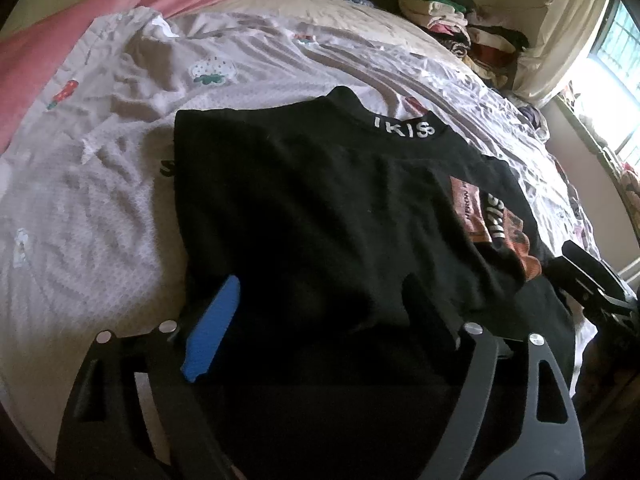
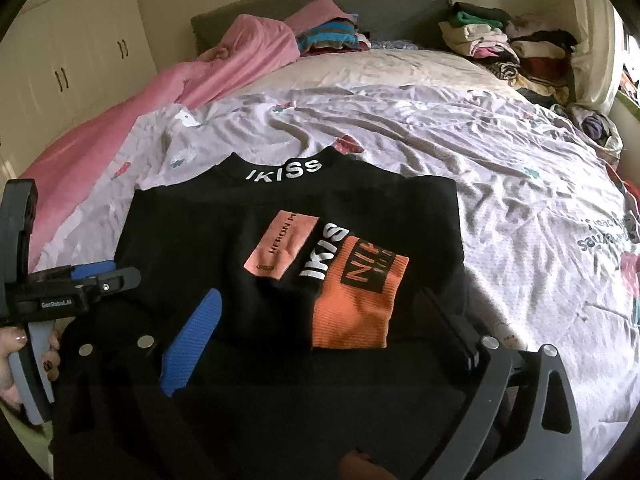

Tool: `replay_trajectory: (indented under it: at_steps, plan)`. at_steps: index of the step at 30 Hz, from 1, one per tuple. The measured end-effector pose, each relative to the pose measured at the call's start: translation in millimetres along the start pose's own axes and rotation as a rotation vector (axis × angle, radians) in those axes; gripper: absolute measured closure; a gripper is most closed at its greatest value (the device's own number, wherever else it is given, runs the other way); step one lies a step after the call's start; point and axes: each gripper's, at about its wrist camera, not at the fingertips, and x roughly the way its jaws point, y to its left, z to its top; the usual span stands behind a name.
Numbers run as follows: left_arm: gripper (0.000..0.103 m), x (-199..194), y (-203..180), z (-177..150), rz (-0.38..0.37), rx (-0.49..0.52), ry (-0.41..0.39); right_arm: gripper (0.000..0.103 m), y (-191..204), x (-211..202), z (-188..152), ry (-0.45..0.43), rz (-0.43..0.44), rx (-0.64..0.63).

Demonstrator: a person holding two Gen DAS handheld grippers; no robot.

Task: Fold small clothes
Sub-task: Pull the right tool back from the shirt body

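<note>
A black top (image 1: 320,208) with white "IKISS" lettering on its collar lies on the bed, its sides folded in; it also shows in the right wrist view (image 2: 192,232). An orange cuff (image 2: 356,300) and a pink label (image 2: 282,244) lie on top of it. My left gripper (image 1: 320,304) is open over the top's near left part, its blue pad (image 1: 212,328) on the fabric. My right gripper (image 2: 320,320) is open over the near edge, straddling the orange cuff. The left gripper also appears at the left of the right wrist view (image 2: 80,280).
A white printed sheet (image 2: 500,200) covers the bed. A pink blanket (image 2: 120,120) lies along the left. Piles of clothes (image 2: 504,48) sit at the far right by the headboard, more (image 2: 332,36) at the far middle. Cupboards (image 2: 72,48) stand left.
</note>
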Motion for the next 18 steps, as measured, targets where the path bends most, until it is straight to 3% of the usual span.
replay_trajectory:
  at_steps: [14,18]
  plan:
    - [0.010,-26,-9,-4,0.018,-0.002,-0.051,0.006,3,-19,-2,-0.033,0.001,0.000]
    - [0.010,-38,-14,-5,0.028,0.004,-0.073,0.006,4,-28,-3,-0.047,0.005,-0.001]
